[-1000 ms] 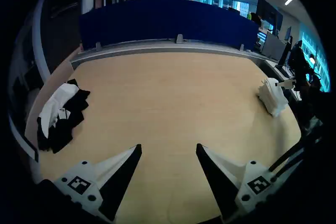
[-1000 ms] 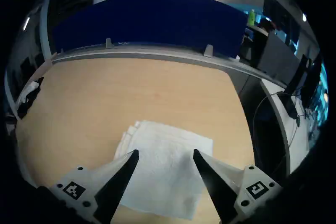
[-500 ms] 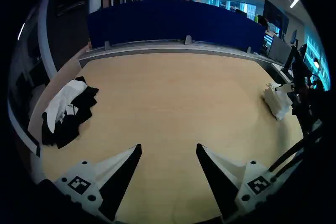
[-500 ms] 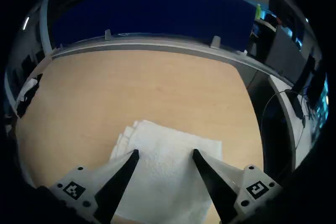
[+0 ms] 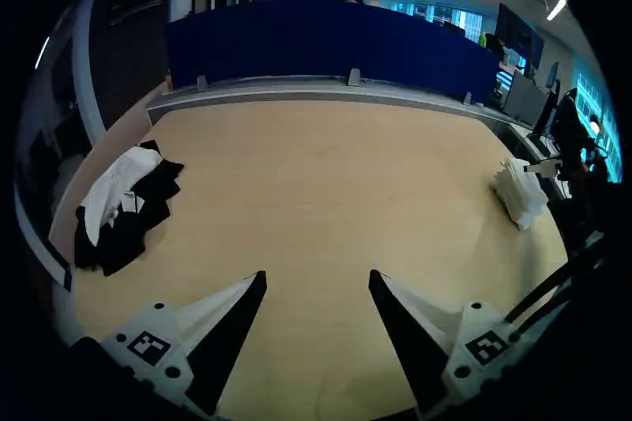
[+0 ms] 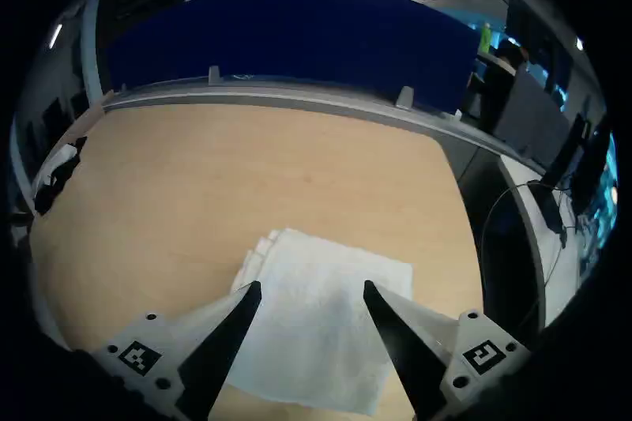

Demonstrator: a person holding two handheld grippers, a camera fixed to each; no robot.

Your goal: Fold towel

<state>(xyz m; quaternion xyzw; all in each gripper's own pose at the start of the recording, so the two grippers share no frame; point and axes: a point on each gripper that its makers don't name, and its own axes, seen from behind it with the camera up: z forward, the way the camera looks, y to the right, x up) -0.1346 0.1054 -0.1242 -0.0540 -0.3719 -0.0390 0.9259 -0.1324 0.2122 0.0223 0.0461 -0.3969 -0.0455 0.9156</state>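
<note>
In the left gripper view my left gripper (image 5: pixel 316 285) is spread and empty over the table (image 5: pixel 332 168), with the white towel (image 5: pixel 520 193) at the right edge, and in the right gripper view my right gripper (image 6: pixel 310 293) hangs spread above the towel (image 6: pixel 316 334) at low centre, which looks already folded, so I judge little is left, and I can read no writing.

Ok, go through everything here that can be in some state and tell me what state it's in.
left gripper: open, fingers spread over bare table, holding nothing
right gripper: open, fingers spread over the white towels, gripping nothing
white towels: folded, stacked flat near the table's right edge
dark and white clothes: unfolded, crumpled in a heap at the table's left edge
</note>
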